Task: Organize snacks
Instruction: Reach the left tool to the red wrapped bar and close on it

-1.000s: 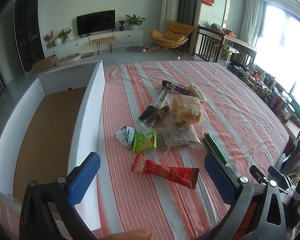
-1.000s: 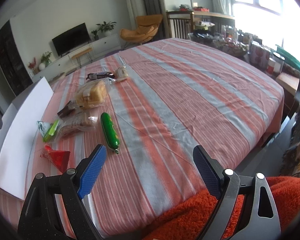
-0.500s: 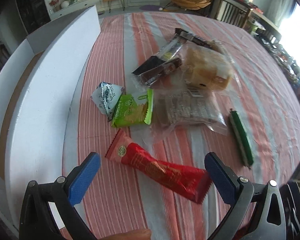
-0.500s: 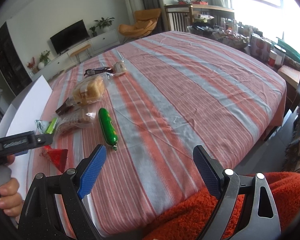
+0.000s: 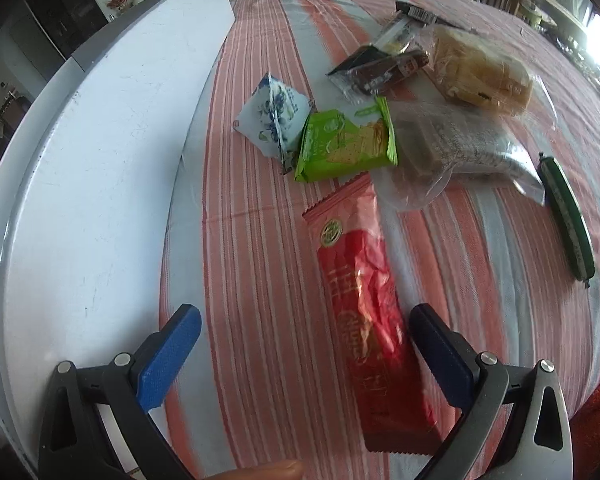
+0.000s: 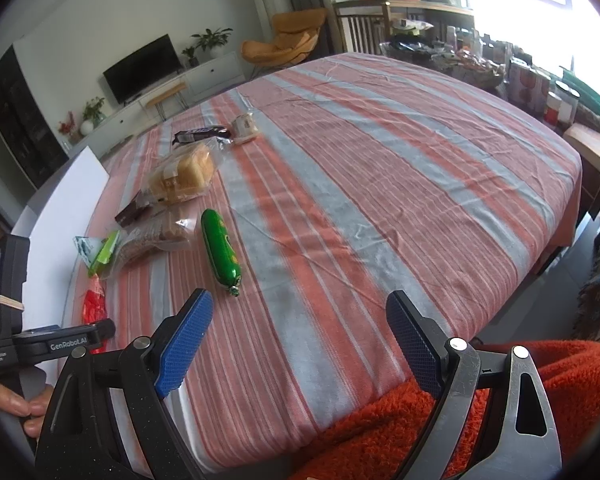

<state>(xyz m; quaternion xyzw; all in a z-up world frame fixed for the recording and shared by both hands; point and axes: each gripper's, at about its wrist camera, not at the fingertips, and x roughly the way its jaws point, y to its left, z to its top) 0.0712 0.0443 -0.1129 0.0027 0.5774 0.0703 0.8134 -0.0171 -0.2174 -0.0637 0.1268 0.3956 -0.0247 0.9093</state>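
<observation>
A long red snack packet (image 5: 364, 300) lies on the striped tablecloth, its near end between the fingers of my open left gripper (image 5: 304, 328), which hovers just above it. Beyond it lie a green cracker pack (image 5: 344, 146), a white-blue pouch (image 5: 274, 114), a clear bag of dark biscuits (image 5: 460, 148), a bread bag (image 5: 480, 72), dark chocolate bars (image 5: 380, 70) and a green sausage (image 5: 568, 216). My right gripper (image 6: 300, 332) is open and empty over the table's near edge, with the green sausage (image 6: 220, 248) ahead of it.
A white box wall (image 5: 100, 160) stands left of the snacks. In the right wrist view the left gripper body (image 6: 40, 344) is at the far left and an orange fleece (image 6: 440, 420) lies below. The striped cloth (image 6: 380, 160) stretches right.
My left gripper has dropped down and forward over the red packet, which now lies lengthwise between its fingers. The right gripper has stayed nearly still.
</observation>
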